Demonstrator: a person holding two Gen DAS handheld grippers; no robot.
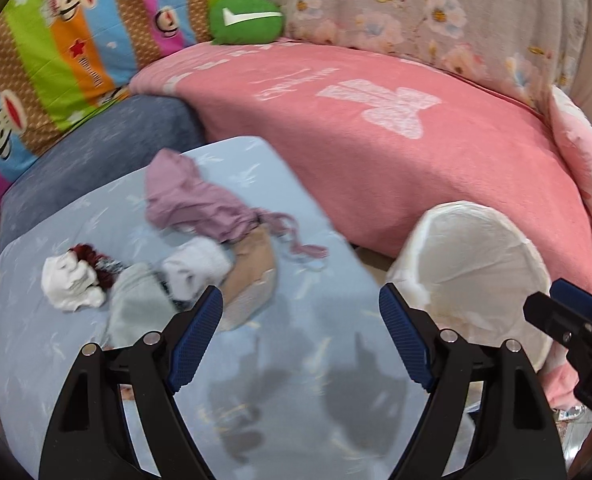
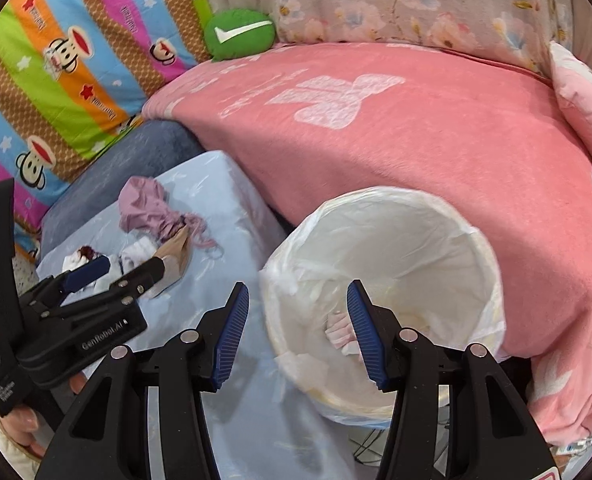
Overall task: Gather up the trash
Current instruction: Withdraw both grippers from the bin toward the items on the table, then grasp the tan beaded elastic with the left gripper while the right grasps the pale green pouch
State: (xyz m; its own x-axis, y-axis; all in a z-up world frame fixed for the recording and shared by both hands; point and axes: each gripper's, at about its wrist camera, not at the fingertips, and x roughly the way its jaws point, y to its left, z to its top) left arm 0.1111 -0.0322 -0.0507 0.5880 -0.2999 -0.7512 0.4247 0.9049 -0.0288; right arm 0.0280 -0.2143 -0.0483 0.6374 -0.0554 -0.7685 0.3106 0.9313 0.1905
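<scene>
- the trash pile [image 1: 168, 264] sits on the light blue table cover [image 1: 280, 360], on the far left part, in front of my left tongs [image 1: 300, 332].
- in the pile i see a white crumpled tissue [image 1: 72, 280], a dark red bit [image 1: 92, 258], a pale green cloth [image 1: 136, 304], a white wad [image 1: 196, 268], a tan paper piece [image 1: 252, 276] and a purple rag [image 1: 192, 204] with strings.
- the tan paper piece is long. it runs from near my left tongs up and away, toward the purple rag.
- some trash is done, i think: a pink and white scrap [image 2: 342, 334] lies down in the white-lined bin [image 2: 384, 300].
- most is left. the whole pile is still on the table.
- the bin stands just beside the table, against the pink blanket [image 2: 436, 152].
- my left tongs are wide and hold nothing.
- my right tongs [image 2: 298, 332] are half wide, empty, over the bin's mouth.
- behind are a striped monkey quilt [image 1: 56, 60] and a green plush ball [image 1: 246, 20].
</scene>
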